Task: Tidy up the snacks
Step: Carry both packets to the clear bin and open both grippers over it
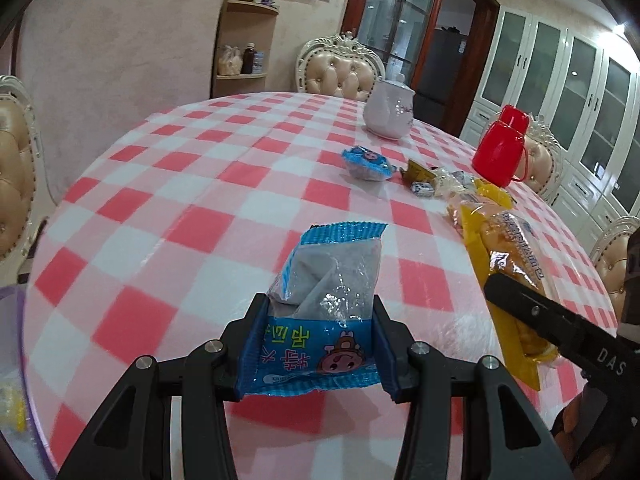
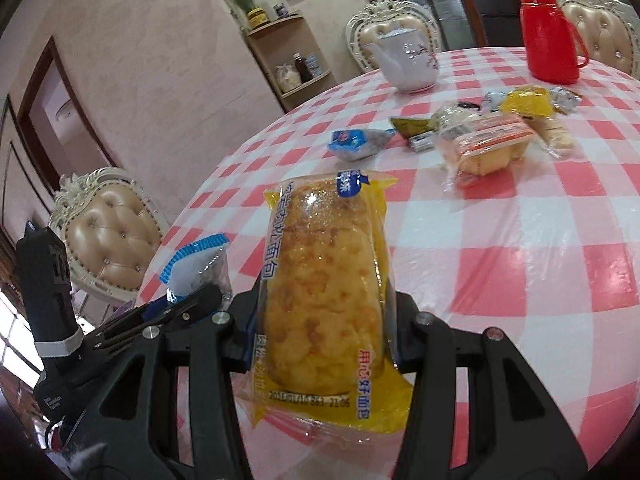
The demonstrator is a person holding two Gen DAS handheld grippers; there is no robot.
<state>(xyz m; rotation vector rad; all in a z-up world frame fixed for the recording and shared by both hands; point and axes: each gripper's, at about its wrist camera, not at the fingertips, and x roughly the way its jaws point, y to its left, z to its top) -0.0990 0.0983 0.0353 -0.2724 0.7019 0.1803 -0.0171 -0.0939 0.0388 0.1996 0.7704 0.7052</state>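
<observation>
- My left hand-held gripper (image 1: 316, 320) is clamped on a blue snack packet (image 1: 316, 304); both pads press its lower sides, and the crimped top edge stands up above the fingers.
- My right hand-held gripper (image 2: 324, 300) is clamped on a yellow bread packet (image 2: 324, 280); the loaf stands nearly upright between the fingers.
- Both packets are held above the near edge of the surface (image 1: 180, 200), which carries a pink-and-white check cloth under clear plastic.
- In the left view the bread packet (image 1: 504, 272) sits to the right of the blue one, with a right finger (image 1: 532, 312) across it.
- In the right view the blue packet (image 2: 196, 264) shows at lower left, close beside the bread.
- A second blue packet (image 1: 366, 162) lies alone mid-surface, just beside a loose pile of snacks (image 2: 492, 132) further right.
- Behind the pile: white teapot (image 2: 406, 62), red flask (image 2: 550, 32), well apart from the held packets.
- Padded chairs (image 1: 340, 68) ring the surface.
</observation>
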